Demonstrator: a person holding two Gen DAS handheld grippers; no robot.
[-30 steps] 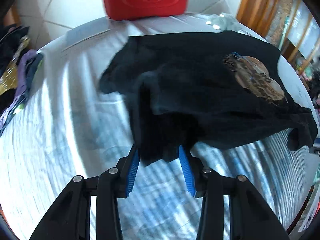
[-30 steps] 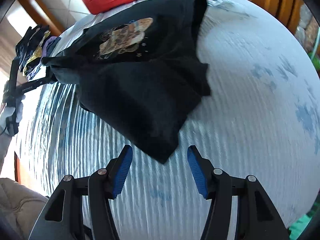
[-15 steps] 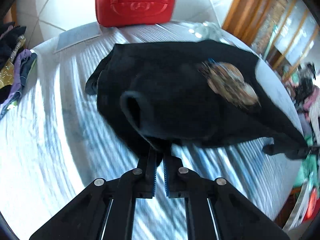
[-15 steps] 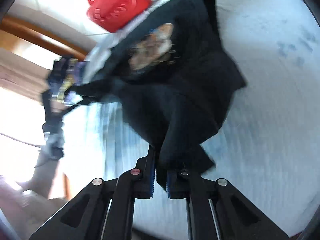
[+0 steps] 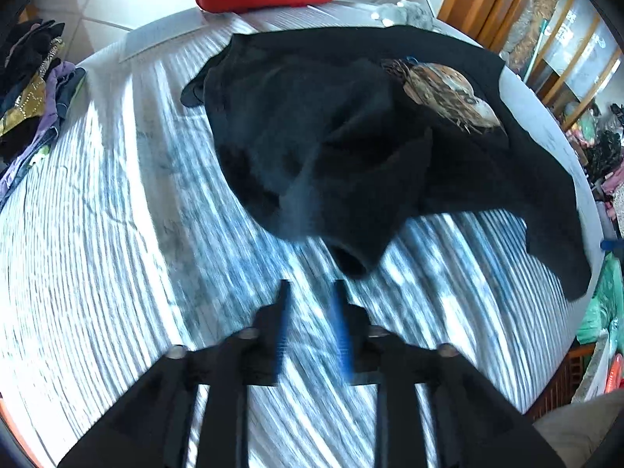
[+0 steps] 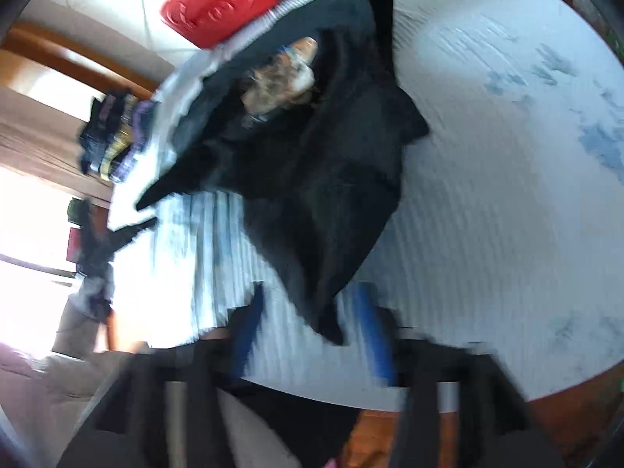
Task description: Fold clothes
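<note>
A: Where does the black shirt (image 5: pixel 351 148) lie from the two grippers?

B: It is spread in a loose heap on the striped bedcover (image 5: pixel 97 234), ahead of both. From the left gripper (image 5: pixel 310 327) the nearest part is a sleeve end (image 5: pixel 351 261), just past the fingertips and a little to the right of them. The shirt's long axis runs across that view, from the collar side at upper left to a trailing corner at far right.

A: Is that gripper holding anything?

B: No. Its jaws have just been opening; they stand a little apart with only bedcover between them. The sleeve is beyond the tips, not in the gap.

A: And the right gripper (image 6: pixel 308 335)?

B: Its jaws have just been opening too, and stand wider. A dark corner of the shirt (image 6: pixel 331 323) hangs down into the gap, but the picture is blurred and the blue pads (image 6: pixel 370 331) do not seem to press on it, so I judge it released.

A: So which is better placed for the next fold?

B: The right, I think: cloth is already between its jaws. The left would have to reach forward and slightly right for the sleeve.
</note>
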